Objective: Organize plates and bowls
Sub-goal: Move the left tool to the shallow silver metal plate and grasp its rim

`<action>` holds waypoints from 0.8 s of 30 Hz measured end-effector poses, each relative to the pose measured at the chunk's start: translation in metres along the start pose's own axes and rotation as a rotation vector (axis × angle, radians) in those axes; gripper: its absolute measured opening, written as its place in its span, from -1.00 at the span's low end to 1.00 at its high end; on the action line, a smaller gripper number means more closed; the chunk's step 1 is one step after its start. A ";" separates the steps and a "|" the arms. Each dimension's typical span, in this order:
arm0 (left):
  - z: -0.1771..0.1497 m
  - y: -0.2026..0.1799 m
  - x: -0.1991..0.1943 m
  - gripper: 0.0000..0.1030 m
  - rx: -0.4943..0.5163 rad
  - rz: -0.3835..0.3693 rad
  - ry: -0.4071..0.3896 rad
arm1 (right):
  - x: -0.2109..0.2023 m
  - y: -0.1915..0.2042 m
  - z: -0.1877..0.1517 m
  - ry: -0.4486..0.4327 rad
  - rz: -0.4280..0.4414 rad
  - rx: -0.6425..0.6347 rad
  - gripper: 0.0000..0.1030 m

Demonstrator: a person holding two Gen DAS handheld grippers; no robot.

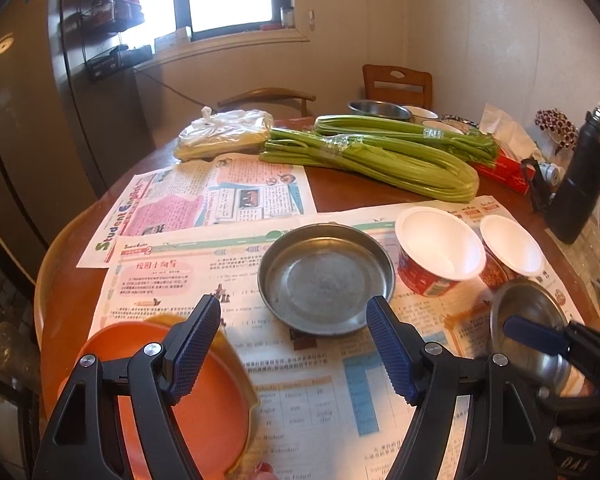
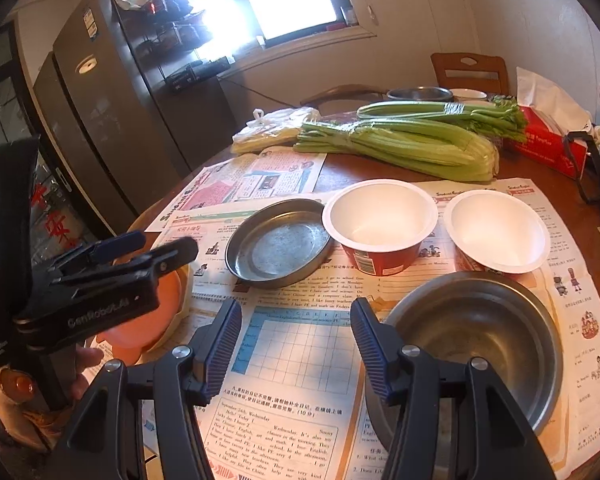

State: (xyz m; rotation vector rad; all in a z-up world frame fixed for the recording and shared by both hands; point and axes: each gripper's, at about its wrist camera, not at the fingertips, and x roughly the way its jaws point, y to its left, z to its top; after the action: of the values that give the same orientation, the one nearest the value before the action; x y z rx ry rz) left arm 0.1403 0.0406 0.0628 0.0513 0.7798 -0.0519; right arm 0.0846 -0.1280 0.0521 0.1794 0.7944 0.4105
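A shallow metal plate lies on newspaper mid-table. Right of it stand two red paper bowls with white insides. A steel bowl sits nearer, at the right. An orange plate rests on a yellowish one at the near left. My left gripper is open over the orange plate's right edge, only newspaper between its fingers. My right gripper is open too, its right finger against the steel bowl's left rim.
Celery bundles and a plastic bag lie across the far half of the round table. A red tissue box and a black flask stand at the far right. More bowls, two chairs and a fridge lie beyond.
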 end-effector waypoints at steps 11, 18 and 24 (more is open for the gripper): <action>0.031 0.020 0.051 0.50 -0.027 0.030 0.083 | 0.042 0.000 0.017 0.088 0.015 0.050 0.10; 0.041 0.029 0.077 0.50 -0.029 0.029 0.131 | 0.066 0.005 0.023 0.139 0.025 0.088 0.10; 0.043 0.041 0.096 0.50 -0.063 0.015 0.176 | 0.075 0.003 0.022 0.170 0.023 0.139 0.10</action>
State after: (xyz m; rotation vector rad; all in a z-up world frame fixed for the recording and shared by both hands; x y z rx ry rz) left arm 0.2414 0.0759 0.0274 0.0017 0.9562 -0.0090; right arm 0.1467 -0.0937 0.0198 0.2866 0.9897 0.3959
